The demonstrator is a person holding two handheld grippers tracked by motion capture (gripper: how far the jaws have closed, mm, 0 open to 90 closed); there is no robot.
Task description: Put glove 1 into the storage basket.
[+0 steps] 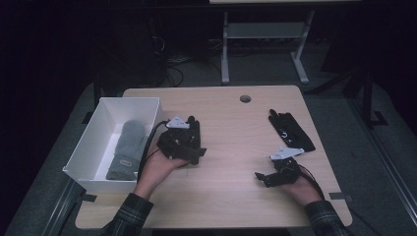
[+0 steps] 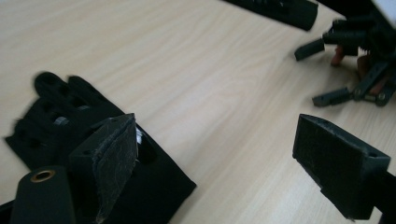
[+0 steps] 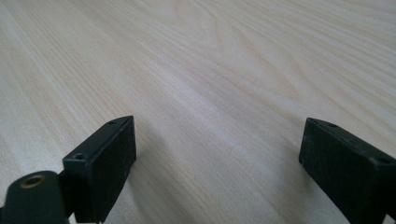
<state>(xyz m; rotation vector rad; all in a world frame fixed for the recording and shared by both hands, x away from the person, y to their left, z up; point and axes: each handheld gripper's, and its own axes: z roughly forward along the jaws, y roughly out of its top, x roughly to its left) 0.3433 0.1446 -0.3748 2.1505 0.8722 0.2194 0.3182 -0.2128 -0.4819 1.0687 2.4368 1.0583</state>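
A black glove (image 1: 194, 129) lies flat on the wooden table (image 1: 236, 123), left of centre. My left gripper (image 1: 196, 141) hovers over it, open; in the left gripper view the glove (image 2: 60, 116) lies under and beside the left jaw, and nothing is between the jaws of this gripper (image 2: 224, 156). A second black glove (image 1: 291, 131) lies at the right of the table, its edge (image 2: 280, 8) also seen from the left gripper. My right gripper (image 1: 264, 177) is near the front right, open over bare wood (image 3: 217, 163), and appears far off (image 2: 348, 70) in the left gripper view.
A white open box (image 1: 93, 142) stands at the table's left edge with a grey mitten (image 1: 127, 150) lying inside. A round cable hole (image 1: 245, 99) is near the far edge. Beyond the table stands another desk's frame (image 1: 225, 49).
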